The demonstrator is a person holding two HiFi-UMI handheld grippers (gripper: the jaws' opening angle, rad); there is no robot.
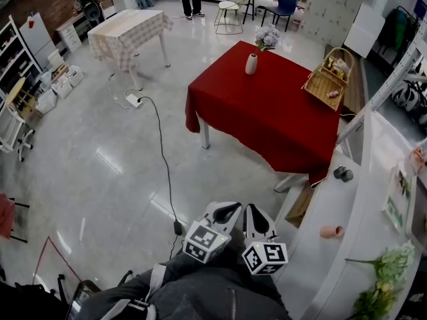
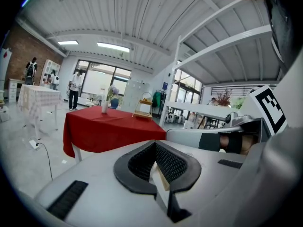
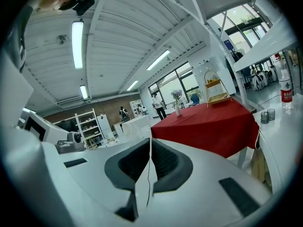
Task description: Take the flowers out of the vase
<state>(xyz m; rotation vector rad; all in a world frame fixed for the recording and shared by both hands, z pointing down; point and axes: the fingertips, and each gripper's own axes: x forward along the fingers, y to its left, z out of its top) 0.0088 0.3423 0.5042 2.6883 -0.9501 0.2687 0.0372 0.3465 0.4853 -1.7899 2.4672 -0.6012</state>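
Tools at waist, pointing forward: left tool (image 1: 225,211) and right tool (image 1: 257,215) closed, empty.

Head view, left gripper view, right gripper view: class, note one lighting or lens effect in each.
Head view: lights glare off the glossy floor. Left gripper view: fisheye bends the ceiling beams, corners black; the red table is sharp. Right gripper view: the strip light blows out to white.

The white left claw with black pads (image 1: 225,212) and the matching white right claw (image 1: 256,215) sit side by side, close before the person's body — both tilted slightly downward, jaws together, nothing between them.
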